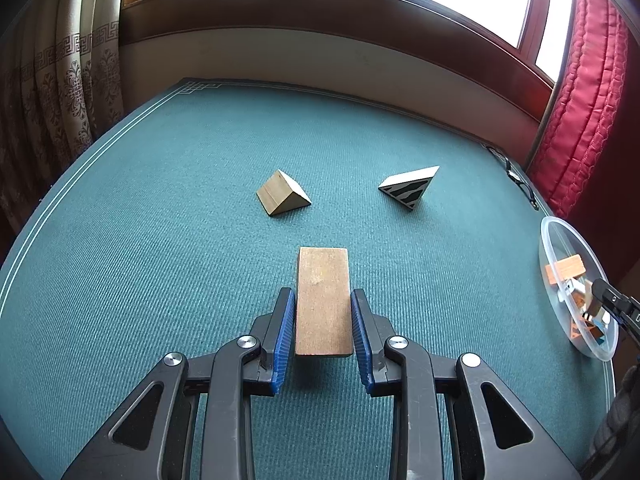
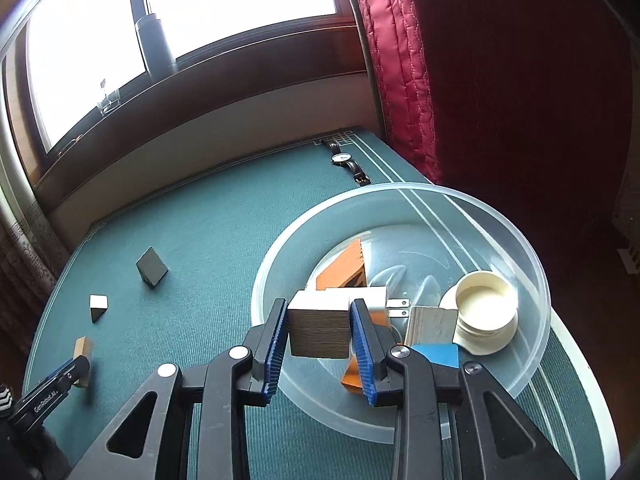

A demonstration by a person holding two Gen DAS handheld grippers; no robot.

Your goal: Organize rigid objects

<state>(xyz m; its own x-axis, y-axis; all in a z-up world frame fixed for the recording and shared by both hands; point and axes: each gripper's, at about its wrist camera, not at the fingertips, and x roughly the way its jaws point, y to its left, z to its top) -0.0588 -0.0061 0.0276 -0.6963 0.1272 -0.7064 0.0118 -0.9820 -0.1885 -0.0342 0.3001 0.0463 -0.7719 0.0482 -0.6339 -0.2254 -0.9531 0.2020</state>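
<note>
On the left, the left hand-held gripper [image 1: 323, 336] is clamped narrow on a flat wooden block [image 1: 323, 300], held just above the green table [image 1: 120, 240]. Past it, at about twelve o'clock, a plain wooden wedge [image 1: 283, 193] lies loose, and at one o'clock a striped wedge [image 1: 410, 187] lies well apart from it. Both are still to be collected, by my reading.

At three o'clock sits the clear bowl [image 1: 560, 240]. The right hand-held gripper [image 2: 319, 334] hangs over the bowl's near left part with a pale cube-like block [image 2: 319, 330] between its jaws. The pads look close against the block's sides, though I cannot tell how firmly they press.

The task looks roughly half done: several pieces are in, two are in hand, two remain on the table.

Only the right wrist view shows the bowl's contents: an orange block [image 2: 344, 266], a cream jar [image 2: 486, 308], a blue piece [image 2: 438, 354], and a wristwatch [image 2: 343, 159] beyond at twelve o'clock.
</note>
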